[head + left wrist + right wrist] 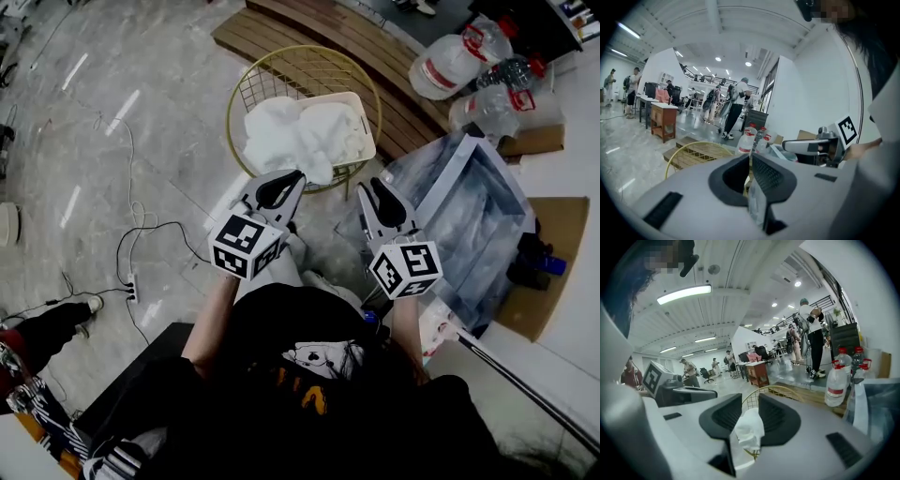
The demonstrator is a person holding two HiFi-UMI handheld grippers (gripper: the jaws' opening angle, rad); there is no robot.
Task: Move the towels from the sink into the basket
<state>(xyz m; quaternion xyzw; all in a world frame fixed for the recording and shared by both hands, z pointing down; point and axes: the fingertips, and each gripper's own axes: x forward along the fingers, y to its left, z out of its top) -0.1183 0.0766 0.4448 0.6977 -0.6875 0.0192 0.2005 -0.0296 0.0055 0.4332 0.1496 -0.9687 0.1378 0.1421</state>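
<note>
The basket, gold wire with a white liner, stands on the floor straight ahead and holds a heap of white towels. One towel hangs over its near rim. My left gripper hovers at that near rim, shut and holding nothing. My right gripper floats beside it, between the basket and the sink. Its jaws stand a little apart and nothing is gripped; through the gap I see the overhanging towel. The sink is wrapped in bluish film.
A slatted wooden pallet lies behind the basket. Large water bottles stand at the far right. Cables and a power strip run over the floor at left. Cardboard lies right of the sink. People stand far off.
</note>
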